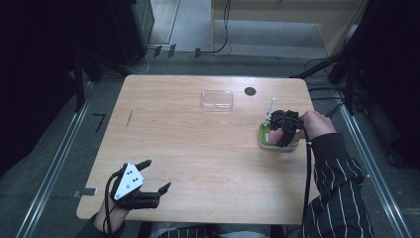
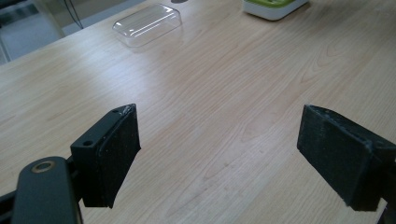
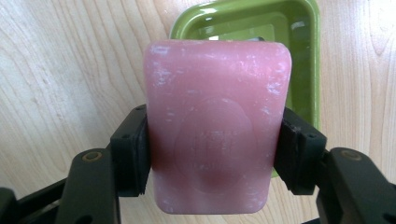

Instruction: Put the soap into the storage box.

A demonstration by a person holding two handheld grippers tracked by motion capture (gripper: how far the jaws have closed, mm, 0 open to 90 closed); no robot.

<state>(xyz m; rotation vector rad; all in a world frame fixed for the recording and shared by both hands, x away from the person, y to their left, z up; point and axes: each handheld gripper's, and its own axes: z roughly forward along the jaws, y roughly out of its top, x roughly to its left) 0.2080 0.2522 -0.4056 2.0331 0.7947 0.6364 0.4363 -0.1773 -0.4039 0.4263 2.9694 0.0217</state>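
- At the right of the high view, the right hand-held gripper (image 1: 283, 133) points down over the green soap dish (image 1: 264, 137), its jaws clamped on the long sides of the pink soap bar (image 3: 215, 126).
- Lower left, the left hand-held gripper (image 1: 156, 175) rests low over the desk (image 1: 198, 148), jaws spread wide and holding nothing.
- Upper centre, a clear plastic lid (image 1: 217, 99) lies on the desk.

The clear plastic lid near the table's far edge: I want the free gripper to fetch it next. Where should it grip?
Probably across the clear lid's two long sides, from above: it lies flat and low, and the left gripper, jaws wide open, looks able to span its short width.
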